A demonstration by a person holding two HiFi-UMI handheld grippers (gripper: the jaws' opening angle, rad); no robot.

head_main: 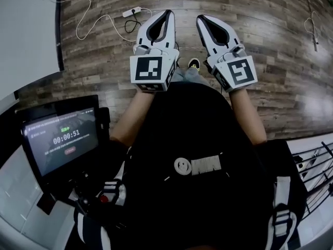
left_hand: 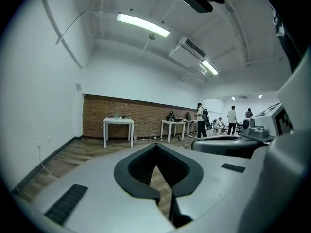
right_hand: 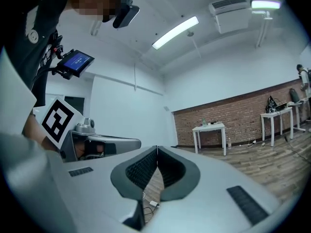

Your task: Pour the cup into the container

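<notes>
**Both grippers held out empty over the floor, fingers together**

The left gripper [head_main: 167,13] is held just right of the power strip [head_main: 132,12] in the head view, above the wooden floor [head_main: 270,46]. The right gripper [head_main: 201,19] is held further right of the power strip, beside the left gripper and not touching it. A marker cube [head_main: 152,69] is seen at the rear of the left gripper, and another [head_main: 240,72] on the right one.

In the left gripper view the fingers [left_hand: 141,166] are seen closed tip to tip, with only floor showing through the gap behind the tips. The same is seen in the right gripper view: fingers [right_hand: 141,171] together, nothing clamped, and the power strip visible on the floor below them.

A white cable [head_main: 86,22] is laid left of the power strip. A mounted screen [head_main: 62,139] showing a timer is seen well below and left of the power strip, at the person's chest. A shoe [head_main: 193,64] is seen on the floor right of and below the power strip, between the two grippers.

White tables [left_hand: 118,122] are set against a brick wall [left_hand: 146,115], far beyond the power strip. People [left_hand: 232,120] are seen standing far off in the left gripper view.

The cup and the container are shown in none of the views.
</notes>
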